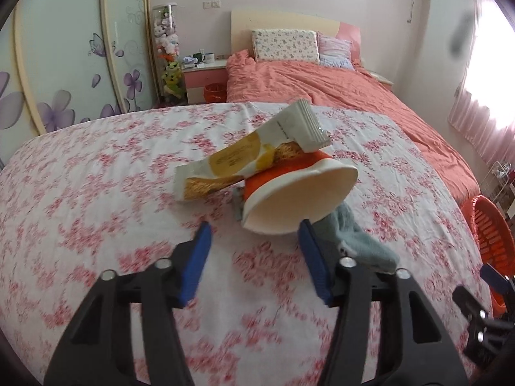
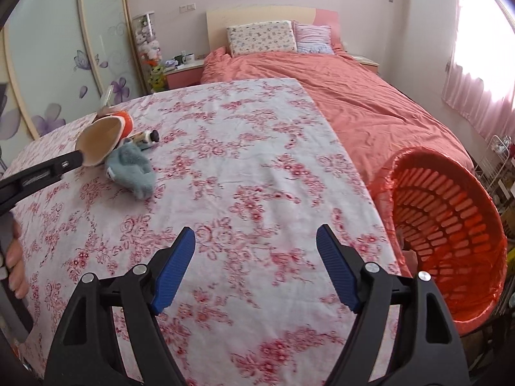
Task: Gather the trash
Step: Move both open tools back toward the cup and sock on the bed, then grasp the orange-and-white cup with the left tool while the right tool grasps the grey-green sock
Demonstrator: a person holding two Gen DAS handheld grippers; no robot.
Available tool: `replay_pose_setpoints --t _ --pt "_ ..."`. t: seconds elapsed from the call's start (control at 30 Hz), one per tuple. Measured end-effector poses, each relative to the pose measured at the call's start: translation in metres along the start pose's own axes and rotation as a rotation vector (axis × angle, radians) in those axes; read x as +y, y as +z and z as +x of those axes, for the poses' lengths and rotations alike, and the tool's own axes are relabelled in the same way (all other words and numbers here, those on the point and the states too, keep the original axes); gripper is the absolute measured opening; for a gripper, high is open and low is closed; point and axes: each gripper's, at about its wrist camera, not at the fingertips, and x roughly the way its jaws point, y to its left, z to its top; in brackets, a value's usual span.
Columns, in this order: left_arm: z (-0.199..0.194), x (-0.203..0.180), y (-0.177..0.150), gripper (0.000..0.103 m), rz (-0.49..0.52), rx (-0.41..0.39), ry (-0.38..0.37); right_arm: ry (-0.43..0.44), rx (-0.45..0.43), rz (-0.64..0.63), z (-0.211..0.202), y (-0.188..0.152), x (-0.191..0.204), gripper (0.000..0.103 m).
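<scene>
**Left claw nears the cup**

Our left gripper hangs released just short of the tipped orange paper cup on the floral sheet, beneath a yellow-white snack wrapper. Our right gripper gapes empty beside the orange slatted plastic basket.

Both views look forward and steeply down from just behind a tool, over a tabletop under a floral cloth, toward the bed and its headboard at the upper middle of each frame. The left wrist view sits close to a cup at frame centre, with the left tool at the bottom. The right wrist view has the right tool at the bottom, the cup far off at the upper left and a basket close at the right edge. They share cloth, cup, bed, wardrobe and basket.
</scene>
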Motion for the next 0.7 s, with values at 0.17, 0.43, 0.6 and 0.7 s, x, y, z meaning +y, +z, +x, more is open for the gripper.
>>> replay_pose_setpoints --t 0.17,0.43,0.6,0.7 --pt "0.025 -0.012 0.011 0.011 0.037 0.018 0.039 0.008 0.006 0.012 0.004 0.004 0.004 0.077" --pt "0.001 0.009 -0.014 0.008 0.050 0.006 0.001 0.065 0.020 -0.003 0.016 0.008 0.026 0.076" --pt "-0.018 0.040 -0.040 0.008 0.045 0.026 0.036 0.146 0.038 0.007 0.028 0.017 0.048 0.074" --pt "-0.027 0.060 -0.053 0.008 0.027 0.031 0.072 0.166 0.046 0.006 0.036 0.024 0.061 0.072"
